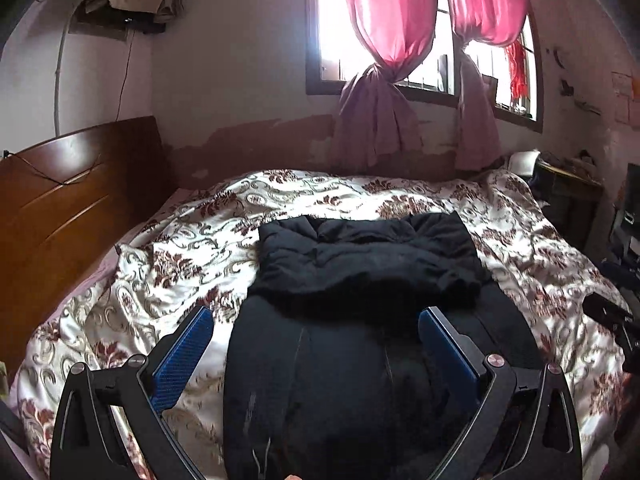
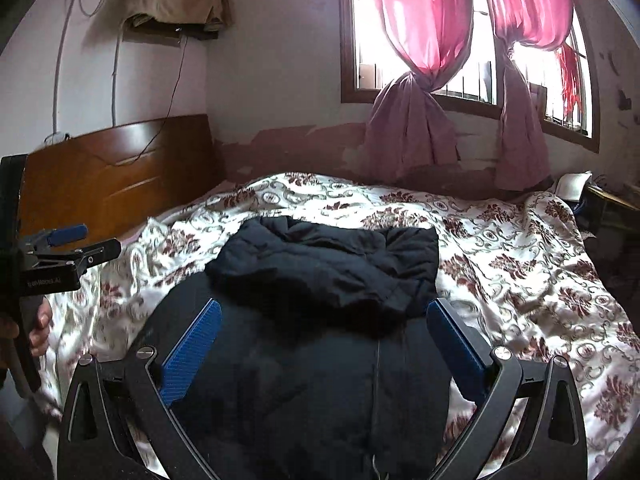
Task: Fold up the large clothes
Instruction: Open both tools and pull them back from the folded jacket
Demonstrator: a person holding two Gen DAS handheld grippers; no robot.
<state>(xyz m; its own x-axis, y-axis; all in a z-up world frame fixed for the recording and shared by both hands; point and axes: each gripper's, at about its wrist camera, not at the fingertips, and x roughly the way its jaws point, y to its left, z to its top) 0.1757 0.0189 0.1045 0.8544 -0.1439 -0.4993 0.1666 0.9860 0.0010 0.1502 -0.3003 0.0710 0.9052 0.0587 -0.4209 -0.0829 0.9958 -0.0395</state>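
A large black padded jacket (image 1: 360,272) lies on the bed, its far part folded over into a thick bundle, its near part flat. It also shows in the right wrist view (image 2: 320,272). My left gripper (image 1: 316,316) is open, held above the jacket's near part, blue pads wide apart and empty. My right gripper (image 2: 324,308) is open too, above the same near part, holding nothing. The left gripper also shows at the left edge of the right wrist view (image 2: 76,244), held in a hand, its jaws apart.
The bed has a white floral quilt (image 1: 192,248) and a brown wooden headboard (image 1: 72,184) at the left. A window with pink tied curtains (image 1: 380,40) is behind. A cluttered side table (image 1: 568,180) stands at the right.
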